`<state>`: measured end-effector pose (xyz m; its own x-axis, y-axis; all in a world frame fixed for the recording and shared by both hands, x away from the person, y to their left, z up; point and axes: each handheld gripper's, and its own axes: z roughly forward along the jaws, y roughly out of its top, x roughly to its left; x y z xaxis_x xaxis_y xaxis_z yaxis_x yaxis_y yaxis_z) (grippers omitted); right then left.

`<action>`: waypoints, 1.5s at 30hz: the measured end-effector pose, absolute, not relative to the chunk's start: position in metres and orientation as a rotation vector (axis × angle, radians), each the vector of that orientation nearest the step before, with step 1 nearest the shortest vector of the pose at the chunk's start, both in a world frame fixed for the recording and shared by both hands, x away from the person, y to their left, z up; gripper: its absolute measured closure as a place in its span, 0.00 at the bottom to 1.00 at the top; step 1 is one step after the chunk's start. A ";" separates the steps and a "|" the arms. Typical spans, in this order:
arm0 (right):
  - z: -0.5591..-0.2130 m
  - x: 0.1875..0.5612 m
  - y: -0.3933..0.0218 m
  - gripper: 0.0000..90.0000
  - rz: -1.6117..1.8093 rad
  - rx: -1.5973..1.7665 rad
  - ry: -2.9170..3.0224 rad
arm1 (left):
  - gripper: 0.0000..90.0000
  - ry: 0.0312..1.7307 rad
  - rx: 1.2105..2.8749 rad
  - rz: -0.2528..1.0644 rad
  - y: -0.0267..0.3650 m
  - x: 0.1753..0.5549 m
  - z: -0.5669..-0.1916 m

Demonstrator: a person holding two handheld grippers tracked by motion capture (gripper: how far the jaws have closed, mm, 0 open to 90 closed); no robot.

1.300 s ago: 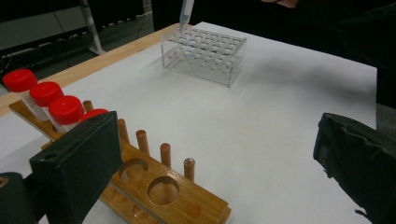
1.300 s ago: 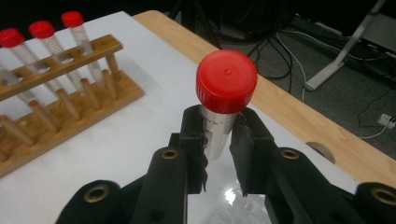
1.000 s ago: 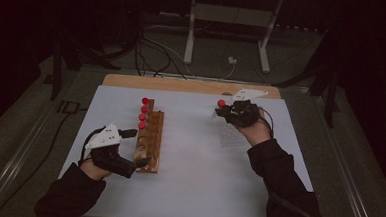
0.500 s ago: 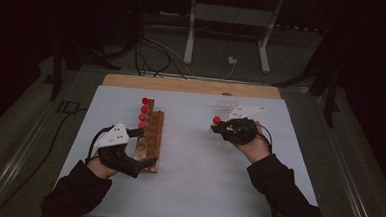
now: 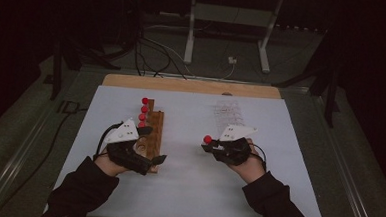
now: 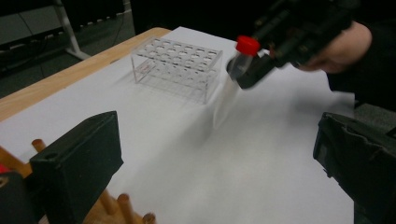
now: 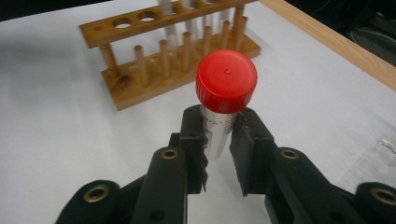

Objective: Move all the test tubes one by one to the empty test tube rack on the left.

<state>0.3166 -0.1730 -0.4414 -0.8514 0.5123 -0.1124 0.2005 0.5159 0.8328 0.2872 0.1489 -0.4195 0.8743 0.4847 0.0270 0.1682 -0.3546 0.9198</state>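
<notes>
High view: wooden rack (image 5: 152,136) on the white sheet (image 5: 187,188) at left, three red-capped tubes (image 5: 143,108) standing in its far end, near holes not readable here. Clear plastic rack (image 5: 229,113) at far right of the sheet, faint, looks empty. Left gripper (image 5: 151,146) sits at the wooden rack's near end, jaws spread wide either side of it; contact can't be told. Right gripper (image 5: 210,147) is over bare sheet between the two racks, clamped on a red-capped tube (image 5: 208,139).

Left gripper view: own jaws wide apart, nothing between the pads; wooden rack pegs (image 6: 119,207) at the bottom left by the left jaw. Clear plastic rack (image 6: 176,67) further back, all wells empty. Right gripper (image 6: 261,63) at top right, holding the red-capped tube (image 6: 243,56) tilted, cap up, above the sheet, near the clear rack but apart.

Right gripper view: jaws pinched on the tube's clear body (image 7: 218,133) just below the red cap (image 7: 226,81). Wooden rack (image 7: 173,51) beyond, two near holes empty, tubes at the far end, tops cut off.
</notes>
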 end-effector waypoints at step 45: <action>-0.444 0.292 -0.154 0.82 1.290 0.564 2.476 | 0.80 0.305 2.000 0.321 0.061 0.300 -0.427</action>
